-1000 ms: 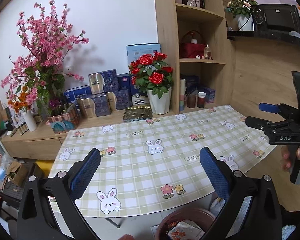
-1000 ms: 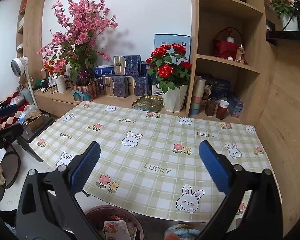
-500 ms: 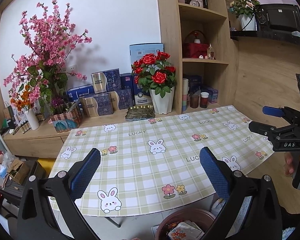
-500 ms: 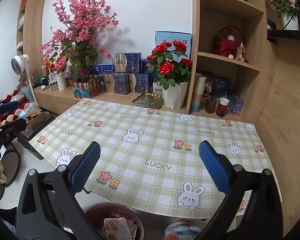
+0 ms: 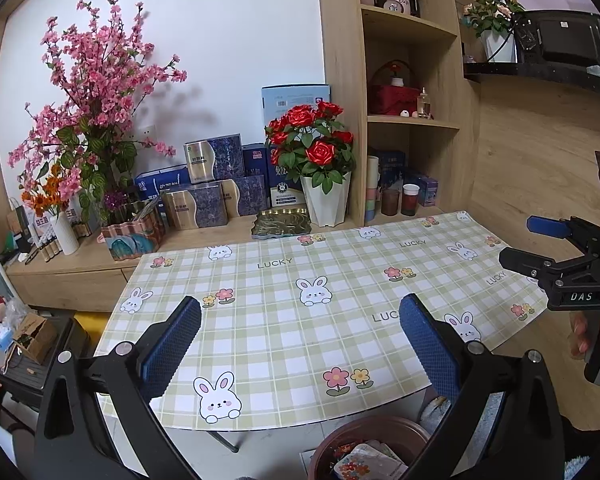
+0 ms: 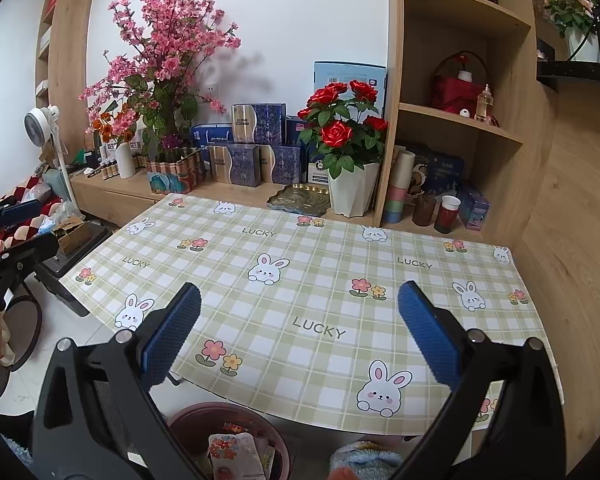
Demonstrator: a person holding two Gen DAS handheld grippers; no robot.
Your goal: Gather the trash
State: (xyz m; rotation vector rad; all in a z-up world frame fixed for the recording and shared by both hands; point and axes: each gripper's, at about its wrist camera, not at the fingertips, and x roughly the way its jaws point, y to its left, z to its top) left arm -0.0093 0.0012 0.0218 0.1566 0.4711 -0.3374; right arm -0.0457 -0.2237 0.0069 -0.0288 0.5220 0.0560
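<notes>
A: Left gripper [image 5: 300,344] is held above the near edge of the checked tablecloth [image 5: 284,320], fingers spread wide, nothing between them. Right gripper [image 6: 300,336] is likewise spread and empty.

B: Location of trash?

A: No loose trash is seen on the cloth. Wrappers [image 6: 232,452] are seen inside the brown bin [image 6: 188,420] on the floor, just below the table's near edge.

B: Risks noted?

A: The task is judged nearly or fully done. If pickup is resumed without a target, shelf items could be taken for trash: the cups [image 6: 446,214] or the gold tray [image 6: 298,200]. The rose pot [image 6: 352,188] could be tipped by a reach towards them. A drop made from this height could miss the bin, since only part of its rim lies below the fingers.
</notes>
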